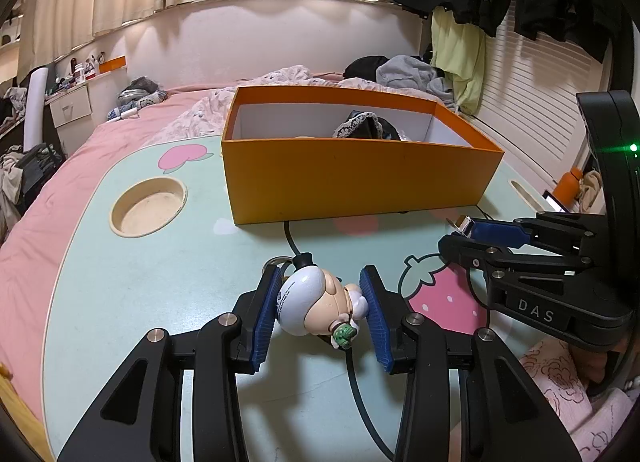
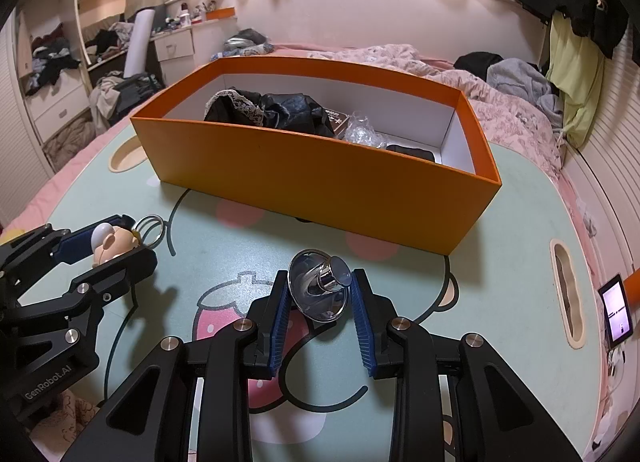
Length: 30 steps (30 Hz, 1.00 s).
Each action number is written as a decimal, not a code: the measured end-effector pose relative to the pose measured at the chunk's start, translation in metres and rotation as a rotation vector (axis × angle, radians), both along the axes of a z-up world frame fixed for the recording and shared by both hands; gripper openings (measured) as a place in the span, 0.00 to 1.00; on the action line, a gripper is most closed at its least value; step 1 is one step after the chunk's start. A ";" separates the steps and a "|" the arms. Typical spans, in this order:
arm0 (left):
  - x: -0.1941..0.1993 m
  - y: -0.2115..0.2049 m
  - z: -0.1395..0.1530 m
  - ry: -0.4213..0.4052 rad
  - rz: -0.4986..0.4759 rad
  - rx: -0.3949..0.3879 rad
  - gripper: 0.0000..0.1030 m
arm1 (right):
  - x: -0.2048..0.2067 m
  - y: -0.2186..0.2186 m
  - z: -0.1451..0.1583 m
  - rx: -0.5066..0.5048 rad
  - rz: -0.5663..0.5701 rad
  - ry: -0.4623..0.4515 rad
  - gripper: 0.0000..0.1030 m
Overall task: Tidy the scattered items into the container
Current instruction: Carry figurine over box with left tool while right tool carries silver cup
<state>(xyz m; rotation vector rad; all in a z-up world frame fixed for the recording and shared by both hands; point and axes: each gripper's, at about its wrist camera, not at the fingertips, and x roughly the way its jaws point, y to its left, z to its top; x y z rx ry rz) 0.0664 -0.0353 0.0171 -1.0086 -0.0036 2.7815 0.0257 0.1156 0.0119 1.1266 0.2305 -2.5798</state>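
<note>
An orange box (image 1: 352,182) with a white inside stands on the mint table; it also shows in the right wrist view (image 2: 320,186), holding dark lace-trimmed cloth (image 2: 264,108), crinkled plastic and a dark packet. My left gripper (image 1: 322,302) is shut on a small white-haired figurine keychain (image 1: 316,304), low over the table; its metal ring (image 2: 150,231) sticks out past the fingers. My right gripper (image 2: 320,294) is shut on a clear suction-cup hook with a chrome knob (image 2: 320,288), just above the table, in front of the box.
The table (image 1: 160,282) has a round cup recess (image 1: 149,206) at the left and a slot (image 2: 566,294) at the right. It sits on a pink bed with rumpled bedding and clothes behind. A lit phone (image 2: 618,312) lies off the right edge.
</note>
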 end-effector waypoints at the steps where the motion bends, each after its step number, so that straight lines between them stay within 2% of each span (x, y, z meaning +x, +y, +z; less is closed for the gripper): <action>1: 0.000 0.000 0.000 0.000 0.000 0.000 0.41 | 0.000 0.000 0.000 0.000 0.000 0.000 0.28; 30: -0.001 0.003 -0.001 -0.003 0.001 -0.003 0.41 | -0.001 0.001 0.002 -0.002 -0.001 -0.003 0.28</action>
